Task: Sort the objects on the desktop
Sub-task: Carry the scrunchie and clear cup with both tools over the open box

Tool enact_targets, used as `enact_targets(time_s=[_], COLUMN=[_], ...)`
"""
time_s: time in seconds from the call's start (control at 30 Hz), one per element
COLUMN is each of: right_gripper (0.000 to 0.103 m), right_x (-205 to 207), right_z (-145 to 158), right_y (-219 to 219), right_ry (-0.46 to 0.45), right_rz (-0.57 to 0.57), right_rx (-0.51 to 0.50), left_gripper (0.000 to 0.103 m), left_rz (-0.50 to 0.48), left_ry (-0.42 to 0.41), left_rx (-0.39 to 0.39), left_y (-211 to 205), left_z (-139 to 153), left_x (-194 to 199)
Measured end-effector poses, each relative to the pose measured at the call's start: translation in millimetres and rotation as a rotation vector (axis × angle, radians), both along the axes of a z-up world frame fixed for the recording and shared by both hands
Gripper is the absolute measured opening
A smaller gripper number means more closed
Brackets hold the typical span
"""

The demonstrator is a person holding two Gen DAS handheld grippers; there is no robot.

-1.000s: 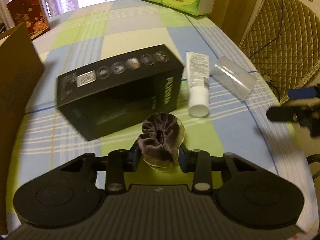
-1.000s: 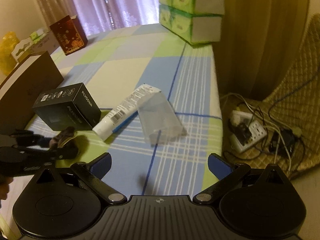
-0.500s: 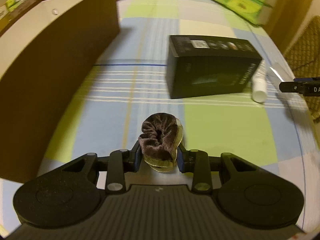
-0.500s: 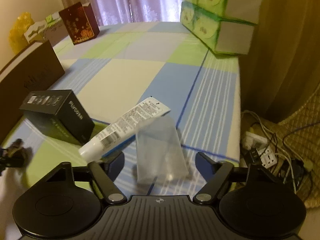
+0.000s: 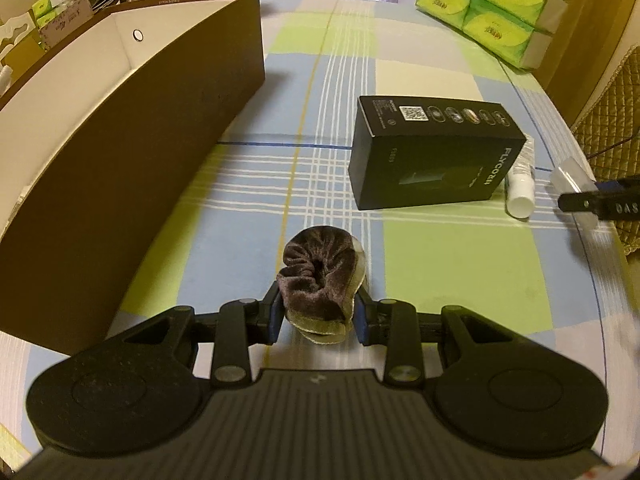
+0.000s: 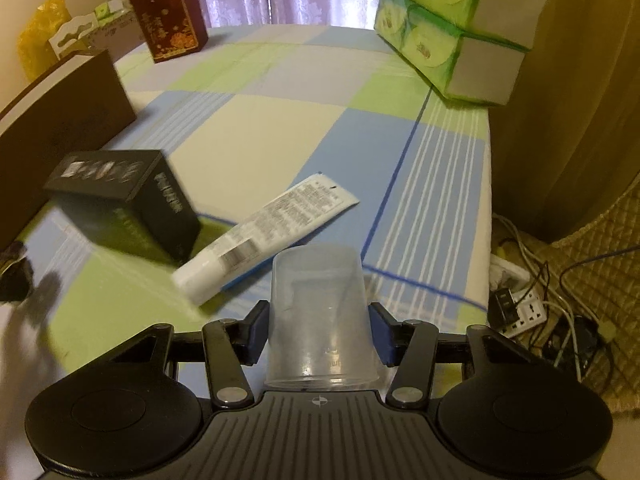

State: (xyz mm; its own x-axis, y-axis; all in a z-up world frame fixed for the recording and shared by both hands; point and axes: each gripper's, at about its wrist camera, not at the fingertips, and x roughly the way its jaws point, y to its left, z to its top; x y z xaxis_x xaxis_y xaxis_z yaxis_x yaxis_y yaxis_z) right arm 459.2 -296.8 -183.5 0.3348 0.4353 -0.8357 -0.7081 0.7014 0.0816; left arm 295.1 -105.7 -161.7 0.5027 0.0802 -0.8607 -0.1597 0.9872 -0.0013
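Left wrist view: the left tongs (image 5: 318, 312) are clenched on a brown velvet scrunchie (image 5: 318, 276), with a beige fabric piece pressed in beside it. The scrunchie is held above the checked worktop (image 5: 460, 264), not resting on it. A large brown box (image 5: 132, 152) with a white interior stands open to the left, near the tongs. A black carton (image 5: 436, 152) lies ahead and to the right on the worktop. A white tube (image 5: 520, 196) lies just beyond the carton's right end; whether they touch cannot be told. A finger of the right tongs (image 5: 600, 204) enters from the right edge. Green tissue packs (image 5: 492, 4) are stacked at the far right corner.

Right wrist view: the right tongs (image 6: 318, 336) are set around a clear plastic cup (image 6: 320, 320) that lies on its side, rim toward the camera. Both pads sit against the cup walls, though a firm grip cannot be confirmed. The white tube (image 6: 268, 236) lies just beyond the cup, slanting left toward the black carton (image 6: 120, 204), which is motion-blurred. The brown box (image 6: 60, 128) stands at the left edge. A power strip with cables (image 6: 524, 304) lies on the floor to the right.
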Motion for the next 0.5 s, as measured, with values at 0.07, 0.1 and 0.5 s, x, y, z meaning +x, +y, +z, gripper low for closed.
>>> enact_targets(time_s=[0.07, 0.1, 0.5], right_gripper=[0.05, 0.05, 0.05], right_x=[-11.1, -16.3, -85.6], right_z=[7.5, 10.8, 53.0], right_y=[-2.5, -3.4, 4.9], right_ry=[0.012, 0.016, 0.047], right_rz=[0.0, 0.003, 0.11], right_rx=[0.012, 0.018, 0.105], left_gripper=[0.03, 0.03, 0.03], left_rz=[-0.008, -0.012, -0.064], left_ry=[-0.005, -0.007, -0.058], left_rx=[0.0, -0.001, -0.039], left_y=[-1.7, -2.2, -3.7], left_z=[2.5, 3.8, 32.6], left_x=[-2.0, -2.9, -28.0])
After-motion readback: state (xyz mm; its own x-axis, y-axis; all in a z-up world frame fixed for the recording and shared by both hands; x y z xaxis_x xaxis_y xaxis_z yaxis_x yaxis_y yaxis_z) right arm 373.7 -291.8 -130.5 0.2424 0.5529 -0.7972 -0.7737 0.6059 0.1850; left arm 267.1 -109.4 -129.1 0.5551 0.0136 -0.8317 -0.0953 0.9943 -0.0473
